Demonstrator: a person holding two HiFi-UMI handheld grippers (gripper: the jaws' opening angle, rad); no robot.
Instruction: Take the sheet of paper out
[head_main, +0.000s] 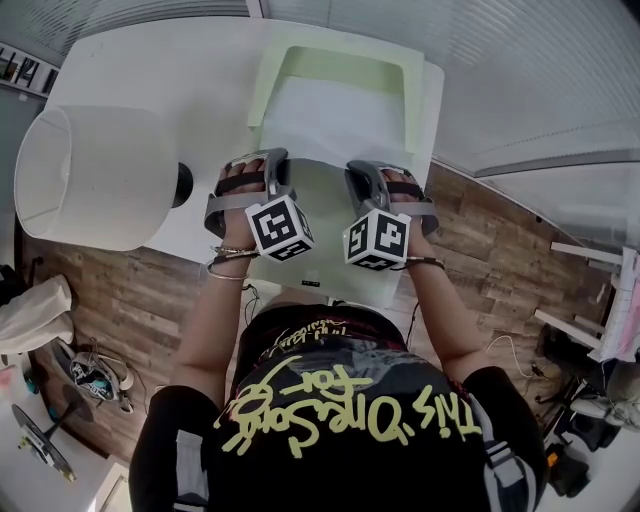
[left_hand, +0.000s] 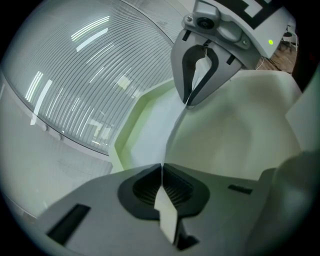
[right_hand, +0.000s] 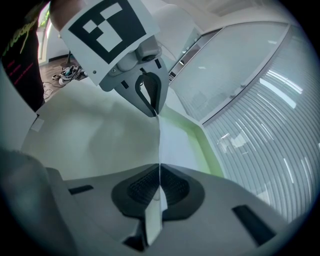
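A white sheet of paper (head_main: 335, 120) lies partly in a pale green tray (head_main: 330, 62) on a white table, and its near part reaches toward me. My left gripper (head_main: 272, 160) is shut on the sheet's left side and my right gripper (head_main: 362, 170) on its right side. In the left gripper view the paper (left_hand: 225, 135) is pinched in my left gripper (left_hand: 161, 166) and runs edge-on up to the right gripper (left_hand: 191, 102). In the right gripper view the paper (right_hand: 100, 135) sits in my right gripper (right_hand: 160, 167) and reaches the left gripper (right_hand: 155, 112). The green tray (right_hand: 202, 142) lies behind.
A large white lamp shade (head_main: 90, 175) stands on the white table (head_main: 170, 70) left of my left hand. Ribbed translucent panels (left_hand: 75, 65) rise behind the table. Around it is wooden floor (head_main: 480, 235), with cables and loose things at the lower left (head_main: 95, 375).
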